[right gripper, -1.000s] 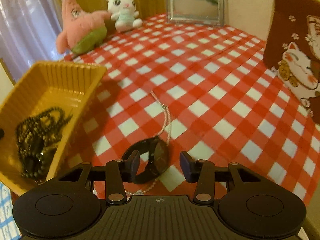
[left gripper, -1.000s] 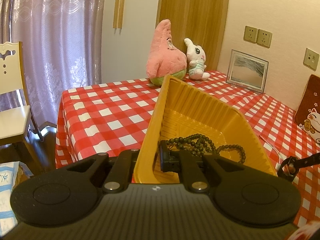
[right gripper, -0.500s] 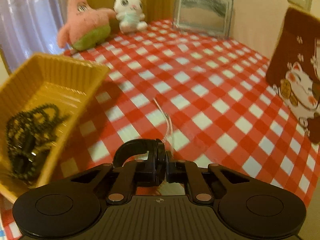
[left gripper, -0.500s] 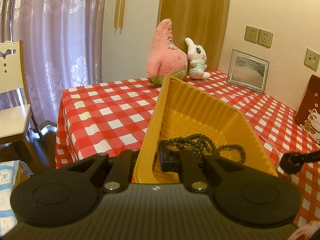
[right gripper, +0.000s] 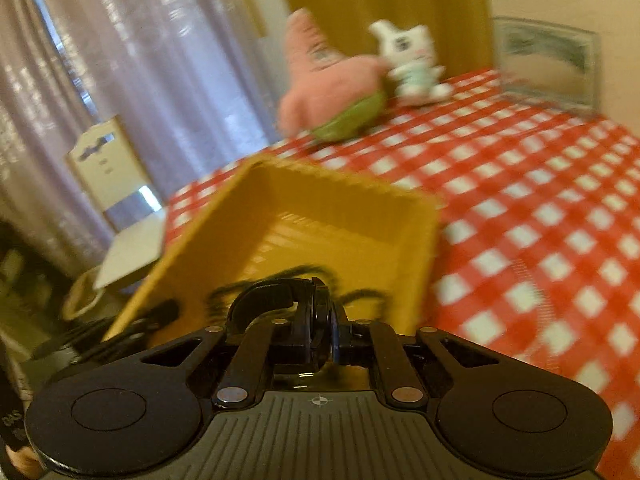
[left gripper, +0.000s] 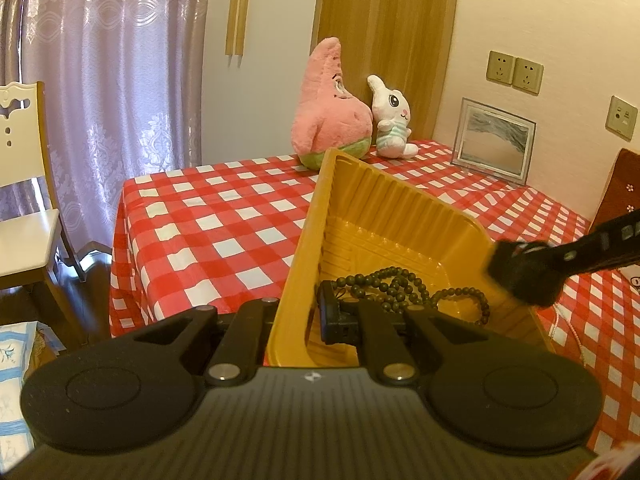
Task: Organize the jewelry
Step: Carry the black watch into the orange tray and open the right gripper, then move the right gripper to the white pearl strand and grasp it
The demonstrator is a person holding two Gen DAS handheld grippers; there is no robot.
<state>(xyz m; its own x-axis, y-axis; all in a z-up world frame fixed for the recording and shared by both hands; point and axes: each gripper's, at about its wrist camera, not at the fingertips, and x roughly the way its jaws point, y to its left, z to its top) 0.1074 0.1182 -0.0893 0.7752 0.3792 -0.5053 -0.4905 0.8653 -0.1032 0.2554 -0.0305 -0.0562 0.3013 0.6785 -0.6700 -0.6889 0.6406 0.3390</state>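
Note:
My left gripper [left gripper: 298,314] is shut on the near wall of a yellow plastic tray [left gripper: 384,208]. A dark bead necklace [left gripper: 400,288] lies in the tray. My right gripper [right gripper: 320,320] is shut on a black wristwatch [right gripper: 276,296] and holds it over the near end of the tray [right gripper: 352,216], above the beads. In the left wrist view the right gripper and the watch [left gripper: 524,276] reach in from the right over the tray's right rim. A thin pale chain [left gripper: 568,328] lies on the red checked cloth right of the tray.
A pink star plush [left gripper: 328,112] and a white bunny plush [left gripper: 390,120] sit at the table's far edge. A framed picture [left gripper: 494,144] leans on the wall. A brown cat cushion [left gripper: 620,188] is at right. A white chair [left gripper: 24,184] stands left of the table.
My right gripper shut on the watch, lifted it off the cloth and swung left over the tray. My left gripper kept its hold on the tray wall.

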